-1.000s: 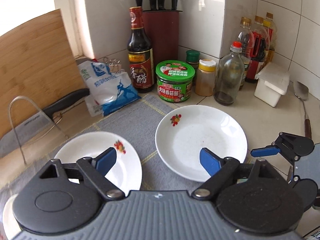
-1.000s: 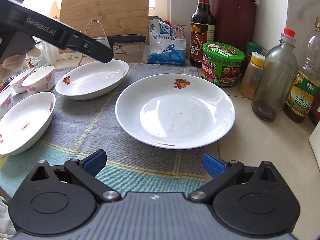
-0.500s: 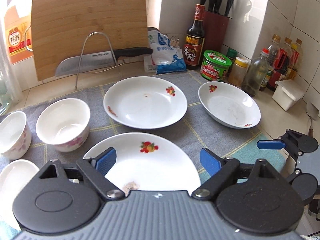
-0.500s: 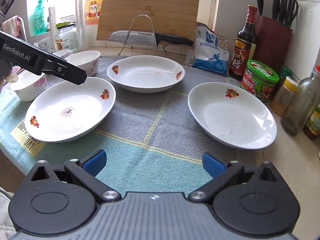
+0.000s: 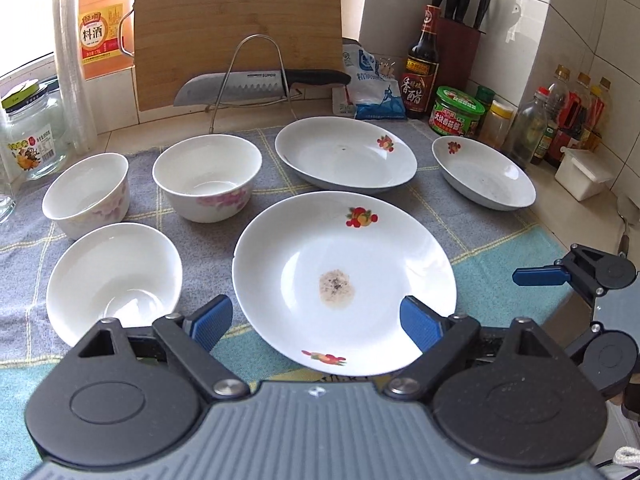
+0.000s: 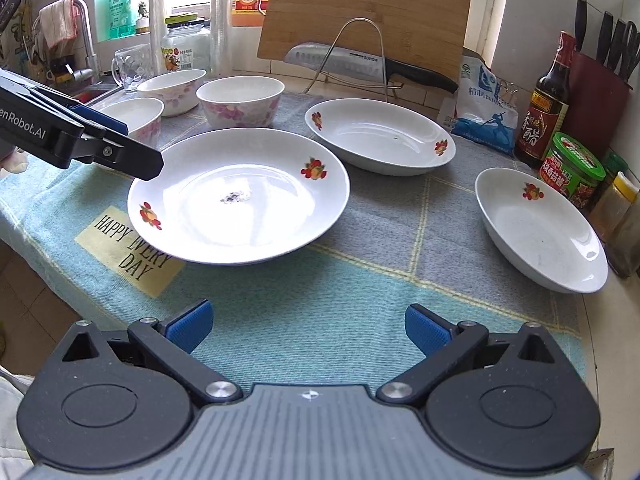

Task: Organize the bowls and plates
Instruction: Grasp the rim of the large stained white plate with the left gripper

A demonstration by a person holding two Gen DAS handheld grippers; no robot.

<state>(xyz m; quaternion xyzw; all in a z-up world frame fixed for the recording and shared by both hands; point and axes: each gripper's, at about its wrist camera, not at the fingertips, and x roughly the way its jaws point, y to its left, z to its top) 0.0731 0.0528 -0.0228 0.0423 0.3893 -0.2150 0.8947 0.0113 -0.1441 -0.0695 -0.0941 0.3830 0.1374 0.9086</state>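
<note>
Three white plates with fruit prints lie on a grey and teal mat (image 6: 320, 300): a stained near plate (image 5: 344, 240), a far plate (image 5: 346, 154) and a right plate (image 5: 484, 174). Three white bowls stand to the left: two with pink flowers (image 5: 207, 178) (image 5: 86, 194) and a plain one (image 5: 114, 276). My left gripper (image 5: 316, 322) is open above the near plate's front half, with nothing pinched. My right gripper (image 6: 308, 328) is open over the teal mat, short of the near plate (image 6: 240, 196). Both grippers are empty.
A bamboo cutting board (image 5: 236, 28) and a knife on a wire rack (image 5: 248, 84) stand behind the mat. Sauce bottles, a green-lidded jar (image 5: 458, 110) and a knife block (image 5: 460, 40) crowd the back right corner. A glass jar (image 5: 30, 140) is at the left.
Both views have swung left and pulled back from the right plate; the near plate and the bowls have come into view. Both grippers stay open as before.
</note>
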